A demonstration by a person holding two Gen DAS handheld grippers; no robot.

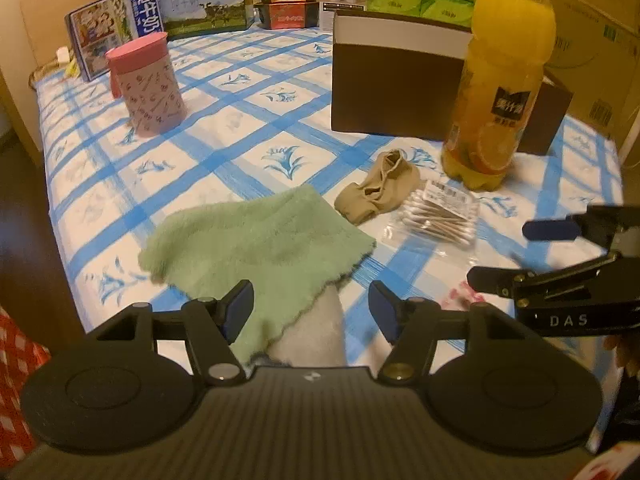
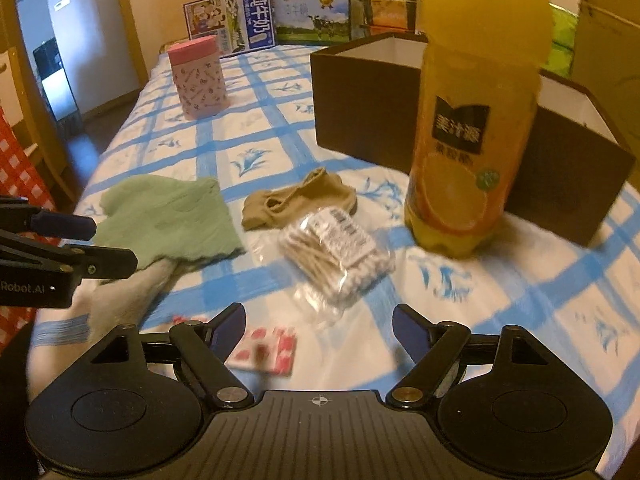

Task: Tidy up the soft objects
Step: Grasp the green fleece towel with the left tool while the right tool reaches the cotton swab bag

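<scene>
A green towel (image 1: 260,236) (image 2: 168,216) lies spread on the blue-checked sheet, partly over a grey cloth (image 1: 316,332) (image 2: 128,292). My left gripper (image 1: 310,300) hovers open over the towel's near edge, and its pads do not press on anything. To the towel's right lies a crumpled beige sock (image 1: 380,188) (image 2: 300,200). My right gripper (image 2: 319,316) is open above bare sheet, with a small red-and-white packet (image 2: 264,350) by its left finger. Each gripper also shows from the side in the other's view, the right gripper (image 1: 500,254) and the left gripper (image 2: 114,244).
A bag of cotton swabs (image 1: 436,216) (image 2: 336,252) lies beside the sock. An orange juice bottle (image 1: 500,80) (image 2: 476,120) stands before an open brown box (image 1: 396,92) (image 2: 360,104). A pink canister (image 1: 150,84) stands at the far left. Cartons line the back.
</scene>
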